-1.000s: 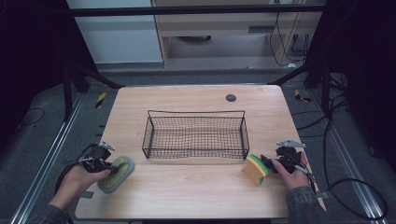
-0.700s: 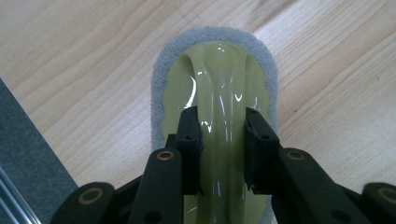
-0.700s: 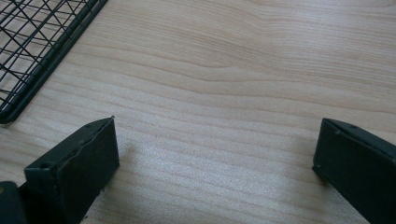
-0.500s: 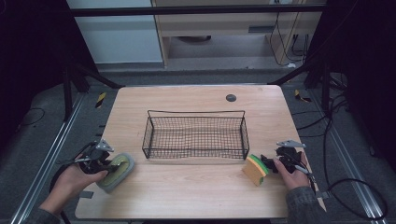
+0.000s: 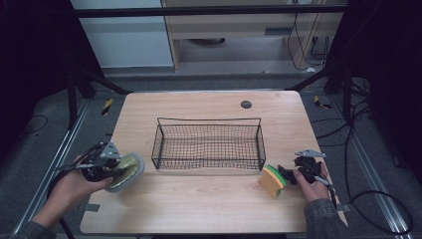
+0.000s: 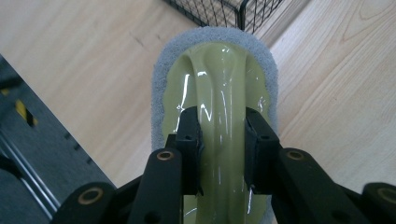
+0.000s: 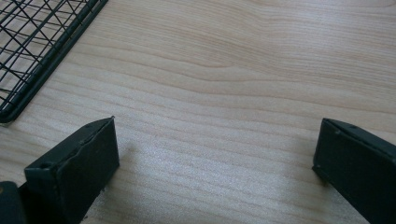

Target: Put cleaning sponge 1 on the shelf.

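Note:
A scrubber [image 5: 127, 171] with a grey pad and a glossy pale-green handle [image 6: 219, 74] hangs just over the table's left front part. My left gripper [image 5: 113, 169] is shut on that handle, a black jaw on each side of it [image 6: 219, 116]. A yellow sponge with a green face [image 5: 271, 180] stands on edge at the right front, just left of my right gripper [image 5: 286, 175]. In the right gripper view the jaws [image 7: 217, 135] stand wide open with bare wood between them.
A black wire basket [image 5: 209, 119] sits in the middle of the wooden table [image 5: 199, 209]; its corner shows in the left gripper view [image 6: 224, 9] and the right gripper view [image 7: 32, 42]. A small dark disc [image 5: 246, 104] lies at the back.
My left hand has risen a little with the scrubber, lifting it off the table. The right hand and the sponge have not moved.

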A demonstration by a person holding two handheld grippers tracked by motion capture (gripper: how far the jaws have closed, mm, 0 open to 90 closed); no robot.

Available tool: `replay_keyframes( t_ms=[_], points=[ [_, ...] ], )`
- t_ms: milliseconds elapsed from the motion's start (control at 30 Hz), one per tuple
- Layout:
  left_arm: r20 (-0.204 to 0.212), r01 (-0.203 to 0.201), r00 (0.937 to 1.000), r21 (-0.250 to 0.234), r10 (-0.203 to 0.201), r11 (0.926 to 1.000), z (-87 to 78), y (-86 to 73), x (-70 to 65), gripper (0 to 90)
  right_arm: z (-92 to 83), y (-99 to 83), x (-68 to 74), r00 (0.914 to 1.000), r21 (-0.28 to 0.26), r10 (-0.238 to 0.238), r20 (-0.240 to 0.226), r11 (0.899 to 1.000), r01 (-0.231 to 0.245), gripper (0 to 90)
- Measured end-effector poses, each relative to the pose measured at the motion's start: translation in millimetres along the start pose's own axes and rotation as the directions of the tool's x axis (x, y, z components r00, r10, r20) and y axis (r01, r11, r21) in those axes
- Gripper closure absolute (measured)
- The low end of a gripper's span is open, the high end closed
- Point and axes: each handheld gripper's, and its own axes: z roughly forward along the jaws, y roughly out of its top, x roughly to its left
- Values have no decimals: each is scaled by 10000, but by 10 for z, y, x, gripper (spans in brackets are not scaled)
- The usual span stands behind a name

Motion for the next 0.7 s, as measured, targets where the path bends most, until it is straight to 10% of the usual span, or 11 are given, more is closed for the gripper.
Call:
replay_keyframes(
  t_ms=[700],
  points=[
    [-913, -1651, 9830, -632, 1590, 9843, -342, 804, 431, 707, 0, -2, -17, 9999, -25, -95, -110, 10000, 95, 6]
  ],
)
